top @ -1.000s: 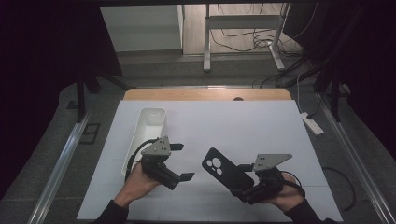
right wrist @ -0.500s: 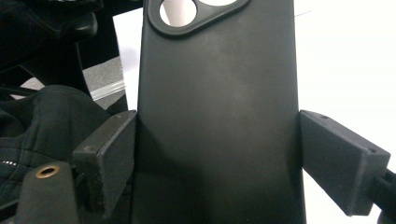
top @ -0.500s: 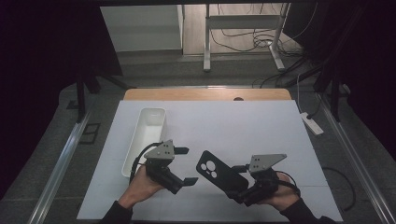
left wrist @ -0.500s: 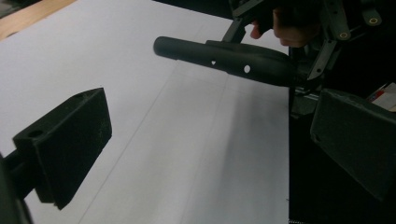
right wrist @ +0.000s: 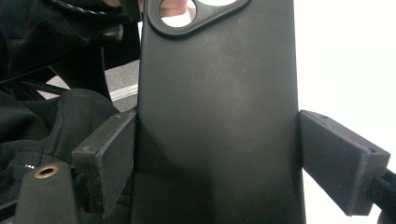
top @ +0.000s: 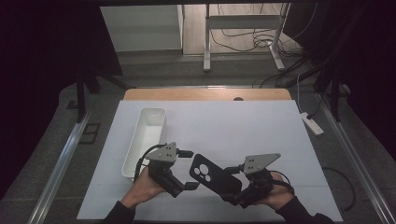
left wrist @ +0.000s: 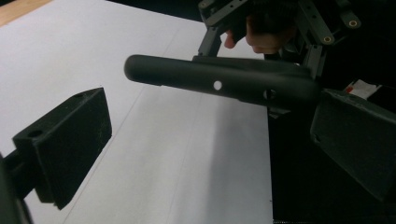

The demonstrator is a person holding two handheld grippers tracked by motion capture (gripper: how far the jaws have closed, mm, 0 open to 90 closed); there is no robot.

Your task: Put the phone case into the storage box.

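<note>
so the white tray (top: 144, 135) sat up and off to the far side of the left gripper (top: 187, 182), well apart from the action, nothing in it that i could make out. the left gripper had its jaws spread wide with nothing between them, and in the left gripper view the edge of the black phone case (top: 212, 176) hung just ahead of the jaws, closer to one of them. the case itself was off the bench (top: 243, 126), clamped across its width by the right gripper (top: 233, 193), camera cutout end pointing away from that hand and toward the left one.

what worried me: the right gripper only pinched the two thin side edges near the bottom end, so most of the case stuck out unsupported. soft cases flex, and a nudge from the left gripper coming in crooked could've twisted it out or bowed it until it popped loose onto the bench. also the left jaws looked off-centre to the case edge, so closing there might've just shoved it sideways instead of catching it. two grippers that close could've clipped each other too.
</note>
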